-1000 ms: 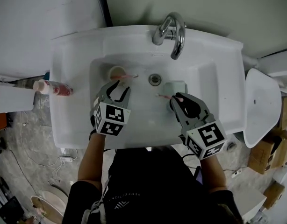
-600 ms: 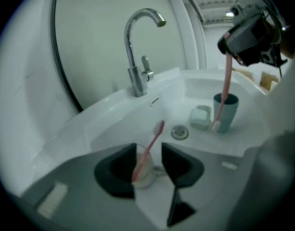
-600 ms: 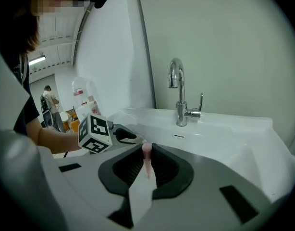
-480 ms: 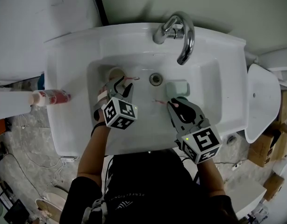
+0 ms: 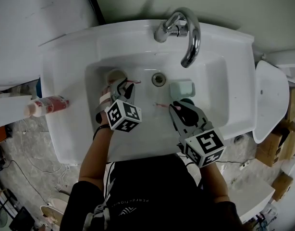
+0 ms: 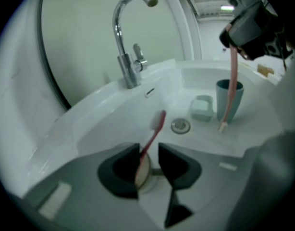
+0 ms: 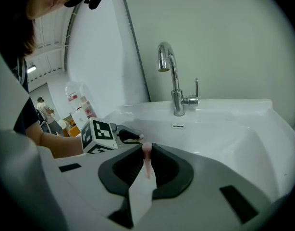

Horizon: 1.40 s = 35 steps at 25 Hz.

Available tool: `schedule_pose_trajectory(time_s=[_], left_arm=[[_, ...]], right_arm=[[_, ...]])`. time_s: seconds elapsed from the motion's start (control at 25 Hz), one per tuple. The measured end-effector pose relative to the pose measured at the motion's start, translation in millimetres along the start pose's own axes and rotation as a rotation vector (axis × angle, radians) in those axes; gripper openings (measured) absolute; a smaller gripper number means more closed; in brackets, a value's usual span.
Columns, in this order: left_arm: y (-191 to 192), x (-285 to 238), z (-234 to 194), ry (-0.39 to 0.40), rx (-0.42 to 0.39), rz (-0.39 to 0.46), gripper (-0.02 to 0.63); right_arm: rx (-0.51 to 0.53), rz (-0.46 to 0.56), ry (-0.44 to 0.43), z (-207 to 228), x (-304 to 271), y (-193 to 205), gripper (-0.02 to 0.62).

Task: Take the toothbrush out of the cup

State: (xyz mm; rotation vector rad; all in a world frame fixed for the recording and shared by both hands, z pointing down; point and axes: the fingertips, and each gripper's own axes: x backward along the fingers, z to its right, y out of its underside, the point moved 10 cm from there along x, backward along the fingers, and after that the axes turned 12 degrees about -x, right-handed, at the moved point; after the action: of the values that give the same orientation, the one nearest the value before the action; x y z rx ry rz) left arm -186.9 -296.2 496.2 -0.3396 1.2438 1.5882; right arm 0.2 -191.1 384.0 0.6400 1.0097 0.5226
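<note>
Left tongs [image 6: 148, 150]: were spread and had just been closing round the red toothbrush [image 6: 154, 134], not pinching it yet
Red toothbrush: leaned in the pale cup [image 6: 143, 173], left side of the sink [image 5: 219, 81], head up
Handling: looked light, stiff, kinda slick; I'd grab the handle just above the rim
Right tongs [image 7: 146, 149]: were pinching a pink toothbrush [image 7: 147, 160] by the teal cup [image 6: 238, 97]

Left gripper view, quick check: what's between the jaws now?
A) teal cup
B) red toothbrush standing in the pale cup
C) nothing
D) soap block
B: the red toothbrush rises out of the pale cup through the gap of the left gripper. Its jaws have just been closing, but one pad is not yet on the handle.
</note>
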Motion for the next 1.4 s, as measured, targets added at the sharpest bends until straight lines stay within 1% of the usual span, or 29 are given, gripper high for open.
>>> schedule_pose_trajectory(time_s=[0.04,0.16,0.36,0.56,0.68,0.96,1.2,1.4], left_arm=[[0.3,-0.1,0.1,-0.014,-0.01,-0.007,0.115],[0.6,0.5,-0.5,-0.046,-0.034,-0.017,0.077],[-0.3,5.9,0.0,-0.064,-0.049,-0.006,0.054],[0.7,14.3,-1.1,-0.115,-0.076,-0.01,0.031],[-0.3,22.7,-2.7,-0.137,-0.062,-0.004,0.031],[-7.6,49.7,-2.7,-0.244,-0.059,0.026,0.031],[-22.3,80.6,-0.8,-0.299,-0.002,0.068,0.031],[-34.6,108.5,-0.7,-0.326,0.04,0.111,0.029]], right_arm=[[-0.007,0.005,-0.003,0.5,-0.1,0.3,0.046],[-0.011,0.004,-0.002,1.0,0.6,2.9,0.046],[-0.011,0.004,-0.002,1.6,2.0,4.1,0.046],[0.001,0.016,-0.017,-1.4,3.1,2.8,0.046],[0.005,0.024,-0.025,-1.7,8.0,1.9,0.046],[0.011,0.051,-0.05,0.8,17.9,3.8,0.046],[0.039,0.084,-0.072,1.2,32.8,3.0,0.046],[0.055,0.117,-0.078,0.9,46.5,-0.2,0.046]])
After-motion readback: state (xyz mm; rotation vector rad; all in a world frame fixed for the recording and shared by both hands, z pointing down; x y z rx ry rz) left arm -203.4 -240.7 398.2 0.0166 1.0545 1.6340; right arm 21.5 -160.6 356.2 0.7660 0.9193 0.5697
